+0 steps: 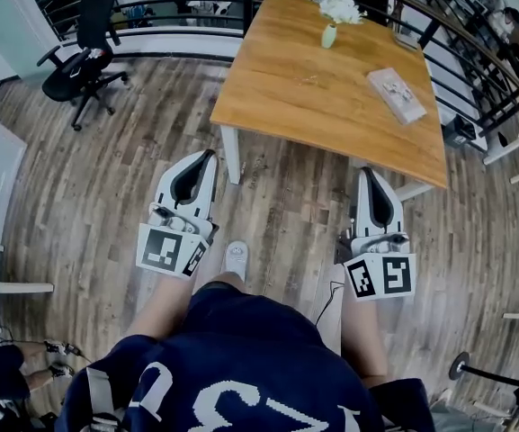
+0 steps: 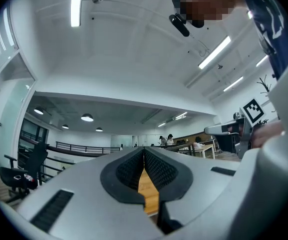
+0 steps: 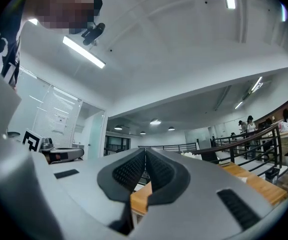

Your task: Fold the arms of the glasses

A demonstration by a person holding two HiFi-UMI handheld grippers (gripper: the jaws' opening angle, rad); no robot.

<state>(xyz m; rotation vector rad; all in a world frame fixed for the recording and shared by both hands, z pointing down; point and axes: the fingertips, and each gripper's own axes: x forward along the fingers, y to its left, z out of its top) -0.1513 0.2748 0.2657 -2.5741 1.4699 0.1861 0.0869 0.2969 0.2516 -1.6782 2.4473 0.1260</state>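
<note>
I cannot make out any glasses from here. A flat white object lies near the right edge of the wooden table, too small to tell what is on it. My left gripper and right gripper are held over the floor, short of the table's near edge, pointing towards it. Both are shut with nothing between the jaws. In the left gripper view the left gripper has its dark pads pressed together, with a strip of tabletop showing below. The right gripper looks the same in the right gripper view.
A small vase of white flowers stands at the table's far end. A black office chair is at the back left. A dark railing runs behind and to the right of the table. My shoe rests on the plank floor.
</note>
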